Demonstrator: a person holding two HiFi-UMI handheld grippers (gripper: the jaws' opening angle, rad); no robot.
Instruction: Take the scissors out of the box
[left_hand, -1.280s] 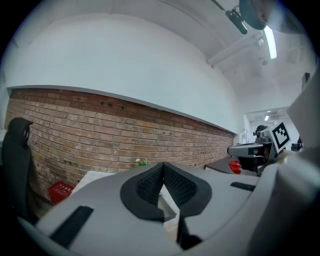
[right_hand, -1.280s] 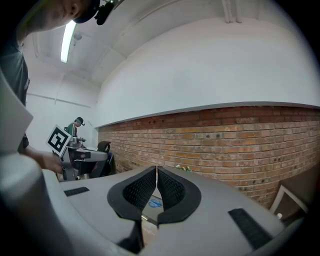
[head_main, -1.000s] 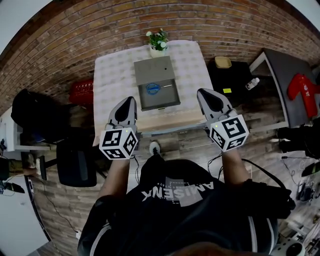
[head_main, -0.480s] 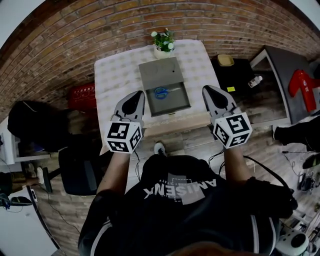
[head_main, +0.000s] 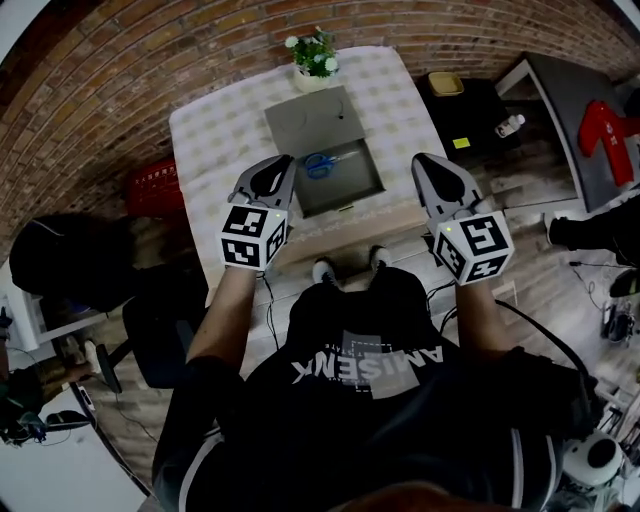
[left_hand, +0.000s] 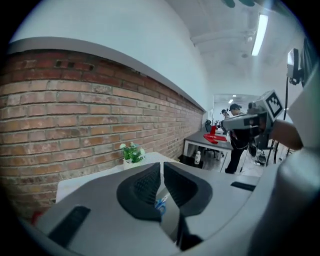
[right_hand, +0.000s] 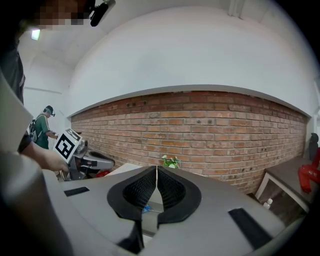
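A grey box lies open on the checked table, its lid folded back toward the wall. Blue-handled scissors rest inside near the lid. My left gripper hangs at the box's left edge, shut and empty. My right gripper is over the table's right edge, shut and empty as well. In the left gripper view a bit of the scissors shows below the closed left gripper. The right gripper view shows a blue glimpse of the scissors under the closed right gripper.
A potted plant stands at the table's far edge against the brick wall. A red crate sits on the floor left of the table. To the right are a black side table with a bottle and a grey desk.
Both grippers have moved forward toward the table. The left one went further and now sits beside the box's left edge. The head view has shifted closer over the table.
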